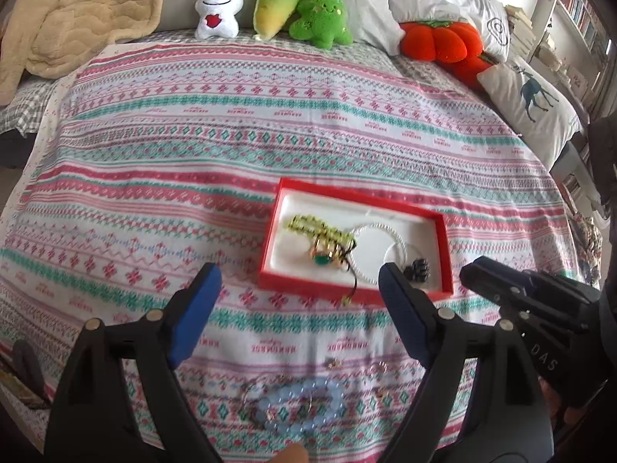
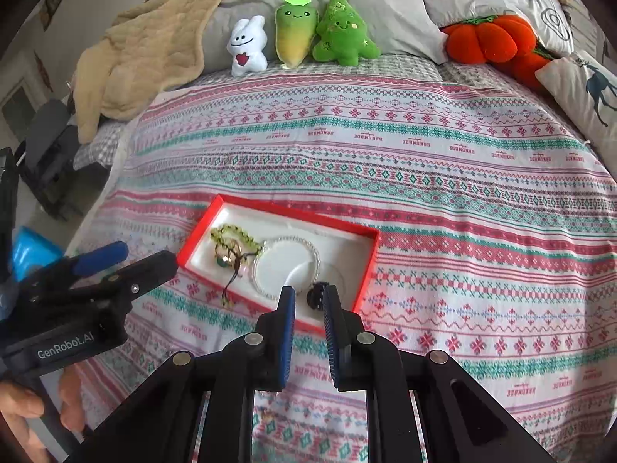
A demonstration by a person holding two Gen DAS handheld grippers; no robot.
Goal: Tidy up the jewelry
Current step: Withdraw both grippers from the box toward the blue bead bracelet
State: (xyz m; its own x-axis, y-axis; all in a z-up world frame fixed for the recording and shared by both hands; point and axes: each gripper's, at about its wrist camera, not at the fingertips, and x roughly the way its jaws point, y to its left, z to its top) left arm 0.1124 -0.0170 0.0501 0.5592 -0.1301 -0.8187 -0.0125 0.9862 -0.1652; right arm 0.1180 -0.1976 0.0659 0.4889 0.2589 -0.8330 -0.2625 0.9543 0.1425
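Note:
A red box [image 1: 278, 200] [image 2: 371, 266] with a white lining lies on the patterned bedspread. It holds a yellow-green bead bracelet [image 1: 308, 225] [image 2: 235, 233], a white pearl bracelet [image 1: 399, 245] [image 2: 314, 250], a green-stone ring [image 1: 321, 258] [image 2: 223, 260] and a dark bead piece [image 1: 417, 270] [image 2: 316, 296]. A pale blue bead bracelet [image 1: 304, 409] and small earrings [image 1: 378, 366] lie on the spread in front of the box. My left gripper [image 1: 295, 283] is open wide above them, empty. My right gripper [image 2: 308, 301] hovers at the box's near edge, its jaws a narrow gap apart with nothing between them.
Plush toys [image 1: 219, 9] [image 2: 339, 34], an orange pumpkin cushion [image 1: 435, 42] [image 2: 482, 40], pillows and a beige blanket [image 1: 77, 19] [image 2: 146, 54] line the head of the bed. A deer pillow [image 1: 532, 96] lies at the right. Bookshelves stand at far right.

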